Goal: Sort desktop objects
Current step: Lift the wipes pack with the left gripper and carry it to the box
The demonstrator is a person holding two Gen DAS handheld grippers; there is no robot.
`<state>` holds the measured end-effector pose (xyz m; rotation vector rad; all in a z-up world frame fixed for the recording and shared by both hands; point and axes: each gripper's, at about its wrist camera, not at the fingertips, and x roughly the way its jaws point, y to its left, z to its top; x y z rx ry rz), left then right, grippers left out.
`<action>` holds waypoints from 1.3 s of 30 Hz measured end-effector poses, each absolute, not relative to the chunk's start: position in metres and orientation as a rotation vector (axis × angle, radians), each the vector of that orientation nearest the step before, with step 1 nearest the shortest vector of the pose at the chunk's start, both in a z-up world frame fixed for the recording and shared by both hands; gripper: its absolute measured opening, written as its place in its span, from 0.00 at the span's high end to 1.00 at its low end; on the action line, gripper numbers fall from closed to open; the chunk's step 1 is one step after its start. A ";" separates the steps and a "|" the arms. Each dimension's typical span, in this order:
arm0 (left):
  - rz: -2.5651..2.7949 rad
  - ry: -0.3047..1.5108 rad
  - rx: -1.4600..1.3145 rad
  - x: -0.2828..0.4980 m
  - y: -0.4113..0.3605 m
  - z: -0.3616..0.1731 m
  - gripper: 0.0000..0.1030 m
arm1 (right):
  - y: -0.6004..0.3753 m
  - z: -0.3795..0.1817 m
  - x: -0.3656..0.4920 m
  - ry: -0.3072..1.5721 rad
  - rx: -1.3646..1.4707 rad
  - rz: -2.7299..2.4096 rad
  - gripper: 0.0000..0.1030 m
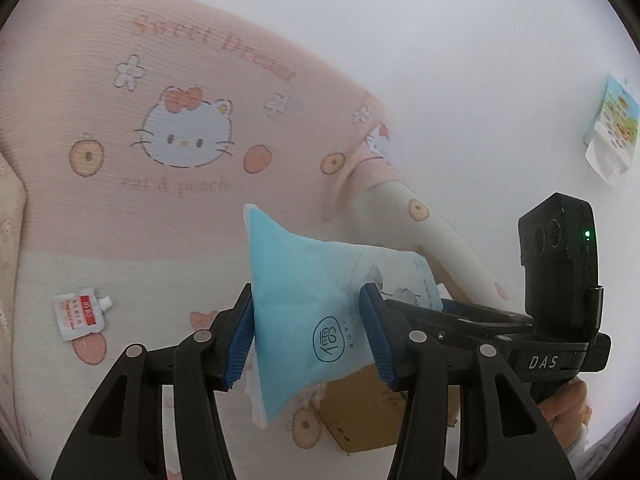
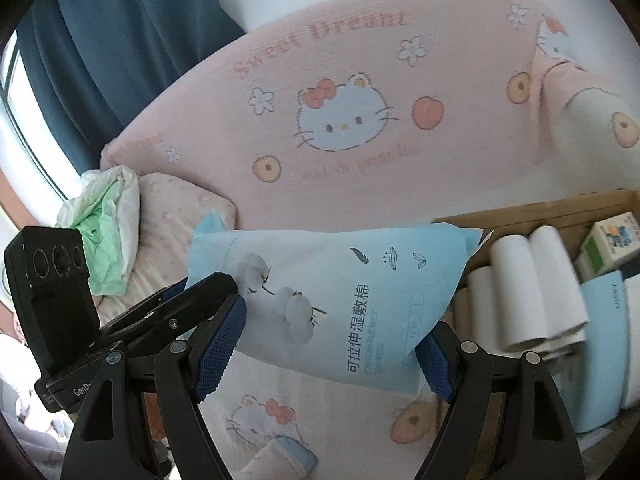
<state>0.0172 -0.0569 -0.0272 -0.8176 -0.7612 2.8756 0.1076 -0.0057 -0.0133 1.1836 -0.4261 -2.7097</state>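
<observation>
1. Both grippers hold one light blue pack of cotton pads [image 2: 332, 300] in the air, above the bed with the pink cat-print sheet [image 1: 168, 208].
2. The left gripper [image 1: 306, 334] has its jaws about half apart, and the blue pads press on the narrow end of the pack from both sides.
3. The right gripper [image 2: 326, 350] has its jaws spread wide, closed on the broad printed face of the same pack; one pad is at the left edge of the pack, the other at its lower right corner.
4. In the left view the right gripper with its black camera block [image 1: 560, 280] is just right of the pack, and a hand [image 1: 568, 404] shows under it.
5. A small white sachet with a red label [image 1: 78, 312] lies on the sheet, well left of the pack.
6. A brown cardboard box [image 2: 532, 208] stands right of the pack; inside are white paper rolls [image 2: 536, 288] and a small carton [image 2: 612, 240].
7. Behind the pack, a pink cushion with the same cat print [image 2: 360, 120] leans at the wall.
8. A crumpled white and green bag [image 2: 104, 232] lies far left of the pack, under a dark blue curtain [image 2: 120, 48].
</observation>
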 end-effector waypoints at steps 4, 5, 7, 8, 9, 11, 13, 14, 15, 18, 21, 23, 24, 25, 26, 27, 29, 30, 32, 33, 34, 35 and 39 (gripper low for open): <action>2.859 -0.700 -0.842 0.007 -0.039 -0.020 0.47 | 0.010 -0.012 0.117 -0.448 1.195 -2.725 0.23; 2.854 -0.692 -0.845 0.004 -0.035 -0.019 0.47 | 0.015 -0.013 0.118 -0.472 1.202 -2.728 0.23; 2.827 -0.683 -0.851 -0.006 -0.027 -0.014 0.47 | 0.026 -0.011 0.124 -0.528 1.205 -2.746 0.23; 2.817 -0.680 -0.852 -0.010 -0.024 -0.012 0.47 | 0.031 -0.009 0.127 -0.544 1.203 -2.759 0.23; 2.809 -0.673 -0.851 -0.014 -0.019 -0.010 0.47 | 0.037 -0.006 0.130 -0.560 1.198 -2.777 0.23; 2.789 -0.644 -0.866 -0.023 -0.008 -0.005 0.47 | 0.048 -0.001 0.138 -0.582 1.190 -2.806 0.23; 2.759 -0.598 -0.904 -0.034 0.007 -0.001 0.47 | 0.062 0.003 0.146 -0.603 1.201 -2.819 0.23; 2.746 -0.579 -0.925 -0.039 0.013 0.000 0.47 | 0.068 0.004 0.149 -0.610 1.210 -2.821 0.23; 2.731 -0.559 -0.944 -0.044 0.020 0.002 0.47 | 0.076 0.004 0.153 -0.618 1.224 -2.826 0.23; 2.699 -0.500 -0.998 -0.059 0.043 0.006 0.47 | 0.097 0.004 0.164 -0.640 1.261 -2.834 0.23; 2.668 -0.505 -1.060 -0.072 0.060 0.006 0.47 | 0.117 0.003 0.172 -0.660 1.299 -2.829 0.23; 2.642 -0.547 -1.130 -0.082 0.069 0.003 0.47 | 0.128 0.001 0.176 -0.671 1.325 -2.819 0.23; 2.631 -0.566 -1.154 -0.085 0.072 0.001 0.47 | 0.133 0.000 0.178 -0.674 1.342 -2.815 0.23; 2.622 -0.587 -1.182 -0.090 0.075 -0.002 0.47 | 0.138 -0.002 0.179 -0.677 1.361 -2.806 0.23; 2.624 -0.595 -1.196 -0.091 0.078 -0.005 0.47 | 0.144 -0.005 0.179 -0.683 1.382 -2.799 0.23; 2.630 -0.593 -1.216 -0.092 0.081 -0.007 0.47 | 0.146 -0.006 0.179 -0.684 1.394 -2.796 0.23; 2.631 -0.587 -1.253 -0.095 0.084 -0.012 0.47 | 0.152 -0.012 0.179 -0.690 1.422 -2.765 0.23; 2.627 -0.595 -1.277 -0.095 0.085 -0.015 0.47 | 0.155 -0.015 0.179 -0.699 1.441 -2.745 0.23; 2.621 -0.603 -1.308 -0.093 0.089 -0.017 0.47 | 0.158 -0.022 0.179 -0.705 1.482 -2.710 0.23; 2.620 -0.603 -1.319 -0.092 0.091 -0.018 0.47 | 0.159 -0.024 0.179 -0.697 1.502 -2.696 0.23; 2.621 -0.589 -1.332 -0.091 0.096 -0.021 0.47 | 0.160 -0.026 0.180 -0.678 1.526 -2.688 0.23; 2.621 -0.576 -1.341 -0.091 0.099 -0.021 0.47 | 0.159 -0.026 0.181 -0.643 1.545 -2.686 0.23; 2.627 -0.533 -1.353 -0.091 0.113 -0.022 0.47 | 0.164 -0.027 0.186 -0.557 1.590 -2.677 0.23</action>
